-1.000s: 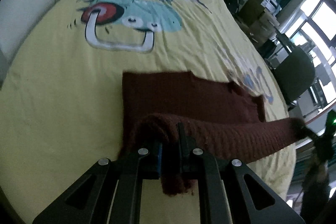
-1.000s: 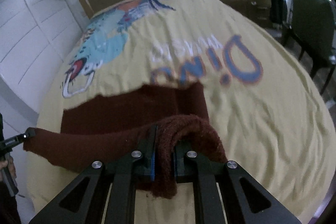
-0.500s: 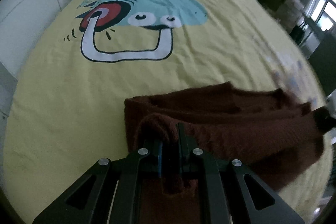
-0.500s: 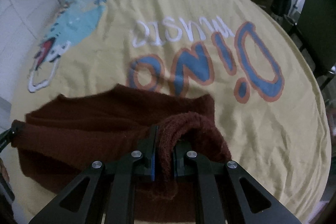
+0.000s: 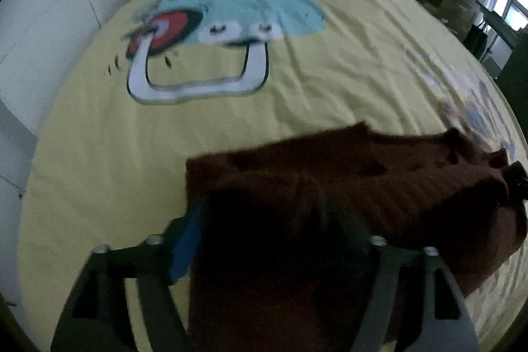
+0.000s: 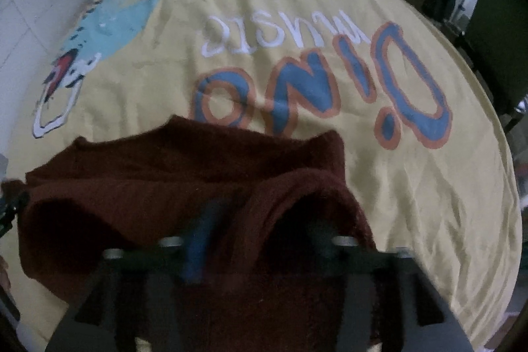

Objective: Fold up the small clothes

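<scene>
- Bedsheet, yellow and printed with a cartoon dinosaur and lettering: the landmark here. It covers the whole bed and carries the one garment. It is wrinkled and soft, so it gives no firm backing for pressing a crease.
- Sweater, dark maroon knit, on the near part of the bedsheet, just short of the blue-and-orange lettering in the right wrist view. It lies doubled over, with an upper layer brought across a lower one. The far edge is uneven and the near edge is bunched under both tools.
- Handling, as a judgement: thick, fuzzy, limp and light. It will sag rather than hold a line, it drags on the bedsheet instead of sliding, and nothing about it is fragile. Good holds would be the two near corners of the folded edge, or a hem, pinching both layers together.
- Left tongs, near edge of the bedsheet: jaws have just been opening and stand wide. Knit still lies draped between and over them, but the blue pad is clear of the cloth.
- Right tongs, near edge of the bedsheet: jaws likewise just opened and wide. A humped fold of sweater sits between them, not pinched.
</scene>
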`<state>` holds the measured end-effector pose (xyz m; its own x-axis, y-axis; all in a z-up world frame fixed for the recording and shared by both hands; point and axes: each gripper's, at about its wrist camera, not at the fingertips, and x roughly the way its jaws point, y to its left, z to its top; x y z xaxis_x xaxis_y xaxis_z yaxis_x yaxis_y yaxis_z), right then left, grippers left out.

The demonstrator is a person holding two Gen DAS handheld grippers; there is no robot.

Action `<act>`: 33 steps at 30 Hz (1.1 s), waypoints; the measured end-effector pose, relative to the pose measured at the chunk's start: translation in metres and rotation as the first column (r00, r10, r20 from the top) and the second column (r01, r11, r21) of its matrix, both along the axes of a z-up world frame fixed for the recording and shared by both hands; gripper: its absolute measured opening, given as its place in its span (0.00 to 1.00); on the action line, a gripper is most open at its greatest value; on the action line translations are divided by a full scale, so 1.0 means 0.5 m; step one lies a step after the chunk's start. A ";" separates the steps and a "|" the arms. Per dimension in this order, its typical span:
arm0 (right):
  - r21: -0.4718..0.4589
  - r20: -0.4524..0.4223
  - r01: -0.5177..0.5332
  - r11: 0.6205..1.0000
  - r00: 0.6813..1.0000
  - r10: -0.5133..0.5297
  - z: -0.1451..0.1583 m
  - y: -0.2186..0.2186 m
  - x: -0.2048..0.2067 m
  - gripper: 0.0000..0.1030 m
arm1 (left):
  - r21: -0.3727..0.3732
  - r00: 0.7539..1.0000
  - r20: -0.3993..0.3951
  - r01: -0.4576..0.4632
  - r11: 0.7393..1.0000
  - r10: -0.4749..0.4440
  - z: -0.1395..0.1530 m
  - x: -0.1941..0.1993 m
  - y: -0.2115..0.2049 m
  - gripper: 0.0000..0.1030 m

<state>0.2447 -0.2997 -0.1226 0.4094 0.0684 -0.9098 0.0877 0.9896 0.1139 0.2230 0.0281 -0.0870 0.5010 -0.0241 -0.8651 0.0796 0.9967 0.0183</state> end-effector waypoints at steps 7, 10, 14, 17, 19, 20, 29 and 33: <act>0.020 0.125 -0.068 0.998 0.990 0.065 0.040 0.053 -0.053 1.00 | -0.056 0.996 0.052 0.069 0.996 -0.066 0.039 -0.037 -0.051 0.99; 0.010 0.173 -0.113 0.994 0.979 0.110 0.048 0.089 -0.076 1.00 | -0.079 0.994 0.060 0.092 0.993 -0.088 0.040 -0.056 -0.078 0.99; -0.014 0.202 -0.168 0.986 0.965 0.168 0.041 0.144 -0.110 1.00 | -0.094 0.989 0.081 0.131 0.987 -0.123 0.029 -0.083 -0.112 0.99; -0.028 0.193 -0.192 0.981 0.962 0.194 0.019 0.177 -0.135 1.00 | -0.074 0.986 0.076 0.154 0.985 -0.149 0.004 -0.098 -0.132 0.99; -0.045 0.182 -0.195 0.980 0.963 0.200 -0.003 0.197 -0.149 1.00 | -0.083 0.987 0.045 0.155 0.984 -0.152 -0.023 -0.105 -0.137 0.99; -0.050 0.175 -0.197 0.979 0.964 0.203 -0.016 0.203 -0.157 1.00 | -0.085 0.988 0.028 0.154 0.984 -0.152 -0.037 -0.109 -0.137 0.99; -0.066 0.102 -0.172 0.983 0.979 0.178 -0.097 0.159 -0.189 1.00 | -0.016 0.990 -0.045 0.131 0.991 -0.131 -0.125 -0.136 -0.067 0.99; -0.084 0.095 -0.133 0.988 0.985 0.141 -0.095 0.112 -0.184 1.00 | -0.028 0.990 -0.045 0.129 0.991 -0.131 -0.127 -0.142 -0.039 0.99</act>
